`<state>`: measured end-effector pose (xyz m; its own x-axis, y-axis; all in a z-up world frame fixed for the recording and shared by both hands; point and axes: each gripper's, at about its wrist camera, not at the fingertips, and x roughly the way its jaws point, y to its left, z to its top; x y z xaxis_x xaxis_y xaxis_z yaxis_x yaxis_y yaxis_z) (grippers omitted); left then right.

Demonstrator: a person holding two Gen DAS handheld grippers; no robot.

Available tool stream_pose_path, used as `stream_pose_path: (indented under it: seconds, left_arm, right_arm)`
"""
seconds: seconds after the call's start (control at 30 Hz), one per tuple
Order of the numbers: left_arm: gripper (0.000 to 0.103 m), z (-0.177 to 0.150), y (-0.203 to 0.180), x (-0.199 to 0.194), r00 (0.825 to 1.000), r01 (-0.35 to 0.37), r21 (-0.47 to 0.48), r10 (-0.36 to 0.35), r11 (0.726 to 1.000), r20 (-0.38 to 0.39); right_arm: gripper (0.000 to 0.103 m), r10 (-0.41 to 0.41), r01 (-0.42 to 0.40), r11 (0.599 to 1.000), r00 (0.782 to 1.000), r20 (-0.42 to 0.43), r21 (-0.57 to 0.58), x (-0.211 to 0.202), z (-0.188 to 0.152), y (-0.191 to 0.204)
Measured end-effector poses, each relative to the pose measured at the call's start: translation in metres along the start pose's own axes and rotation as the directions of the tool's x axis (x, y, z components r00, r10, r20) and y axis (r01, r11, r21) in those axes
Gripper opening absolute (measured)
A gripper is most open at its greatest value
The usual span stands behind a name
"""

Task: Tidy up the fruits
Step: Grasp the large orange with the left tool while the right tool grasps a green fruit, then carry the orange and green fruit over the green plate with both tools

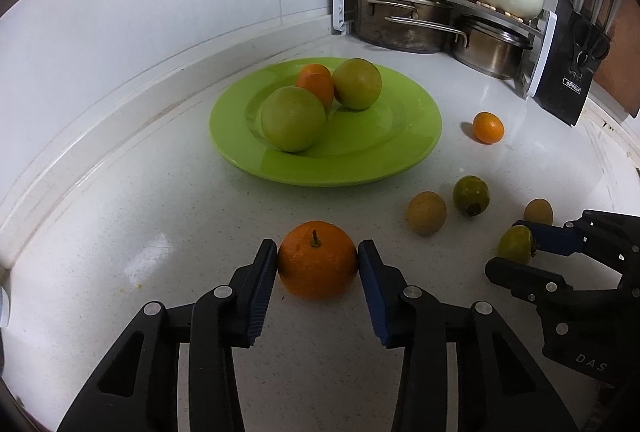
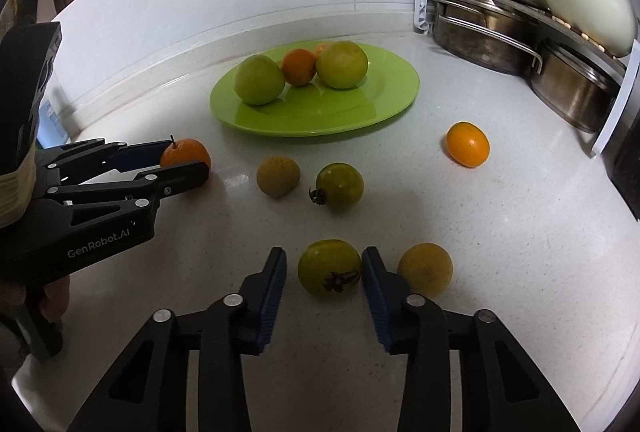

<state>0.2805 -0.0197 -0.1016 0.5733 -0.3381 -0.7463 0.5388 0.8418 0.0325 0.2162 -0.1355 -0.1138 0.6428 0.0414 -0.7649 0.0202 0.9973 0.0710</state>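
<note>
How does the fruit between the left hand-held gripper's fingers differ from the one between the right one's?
The orange in the left hand-held gripper is bright orange; the green fruit in the right hand-held gripper is yellow-green. The orange looks bigger. Its stem points up; the green fruit's dried calyx faces sideways. Both are round and sit on the white counter.

The white speckled tabletop (image 1: pixel 160 199) carries a green plate (image 1: pixel 400 159), loose small fruits, and a pot rack (image 1: pixel 344 7) in its corner.

Glossy green plate (image 1: pixel 420 135), speckled white countertop (image 1: pixel 160 199), shiny steel pots (image 1: pixel 400 23).
</note>
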Motion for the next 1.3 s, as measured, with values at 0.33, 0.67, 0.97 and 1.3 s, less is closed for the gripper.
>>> stream_pose_path:
  seconds: [0.33, 0.67, 0.97, 1.3]
  left_arm:
    - [0.041, -0.001, -0.003, -0.009, 1.000, -0.002, -0.002, 0.002, 1.000, 0.013]
    - [0.041, -0.005, -0.003, -0.033, 0.999, -0.006, -0.021, 0.006, 1.000, 0.035]
    - [0.041, -0.010, -0.008, -0.060, 0.998, -0.008, -0.050, 0.011, 0.999, 0.068]
    - [0.041, -0.012, -0.022, -0.087, 0.994, -0.017, -0.054, 0.023, 0.998, 0.108]
  right_arm:
    - [0.032, 0.006, -0.006, 1.000, 1.000, 0.012, -0.002, -0.003, 0.000, 0.001]
    - [0.031, 0.022, -0.022, 1.000, 0.999, 0.043, -0.011, -0.019, 0.003, 0.002]
    - [0.031, 0.034, -0.031, 0.999, 0.995, 0.096, -0.033, -0.044, 0.006, 0.004]
    - [0.031, 0.064, -0.059, 0.997, 0.987, 0.145, -0.041, -0.073, 0.007, 0.002]
